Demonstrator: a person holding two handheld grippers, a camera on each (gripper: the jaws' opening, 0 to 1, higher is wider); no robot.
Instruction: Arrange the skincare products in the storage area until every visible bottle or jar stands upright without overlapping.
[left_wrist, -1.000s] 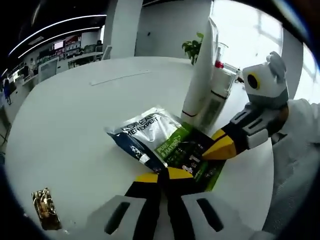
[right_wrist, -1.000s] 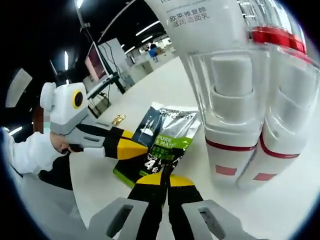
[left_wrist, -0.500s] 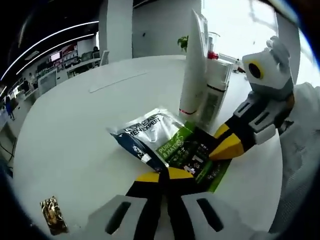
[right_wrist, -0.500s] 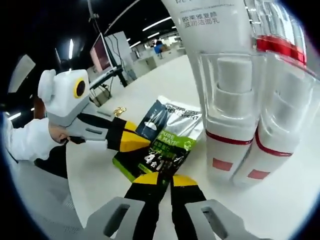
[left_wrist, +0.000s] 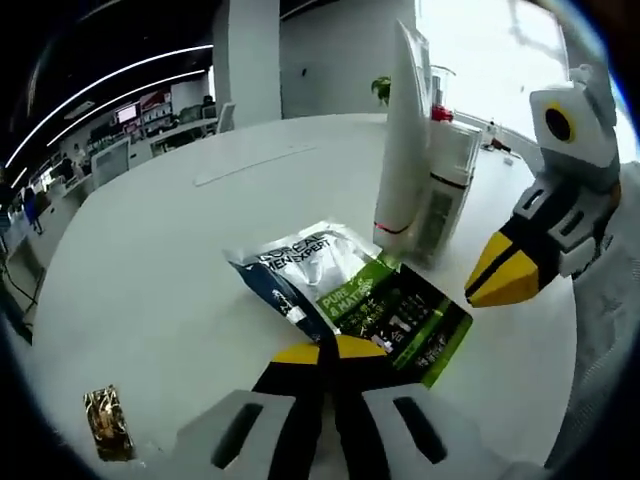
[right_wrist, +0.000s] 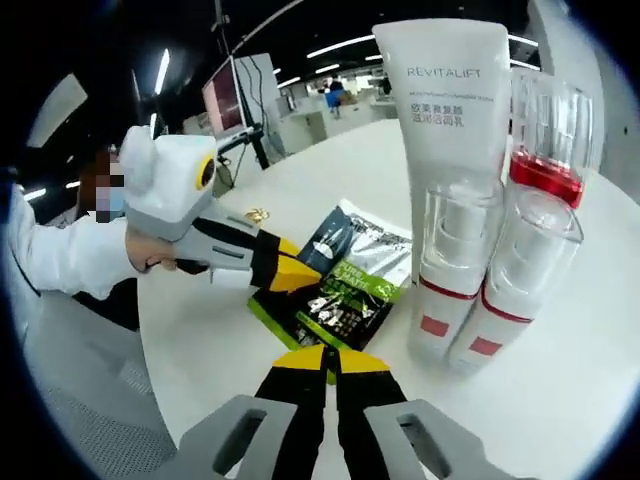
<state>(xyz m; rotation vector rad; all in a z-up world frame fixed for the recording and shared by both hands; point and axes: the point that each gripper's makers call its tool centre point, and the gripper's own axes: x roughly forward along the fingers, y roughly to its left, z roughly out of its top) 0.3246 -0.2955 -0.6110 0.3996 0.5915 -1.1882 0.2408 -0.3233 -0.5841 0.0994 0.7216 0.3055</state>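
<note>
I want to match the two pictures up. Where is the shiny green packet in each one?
Left gripper view: the packet lies flat on the white table, middle of the picture, just above the left gripper.
Right gripper view: the packet lies left of centre, just above the right gripper.
Shared landmark: the tall white tube standing right behind the packet.

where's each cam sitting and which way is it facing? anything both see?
Left gripper view: rides the left tool, faces across the white table at the sachet and upright tube; right tool enters from right.
Right gripper view: rides the right tool, faces the sachet, tube, pump bottles; left tool, sleeve.
Shared: sachet, tube, bottles.
</note>
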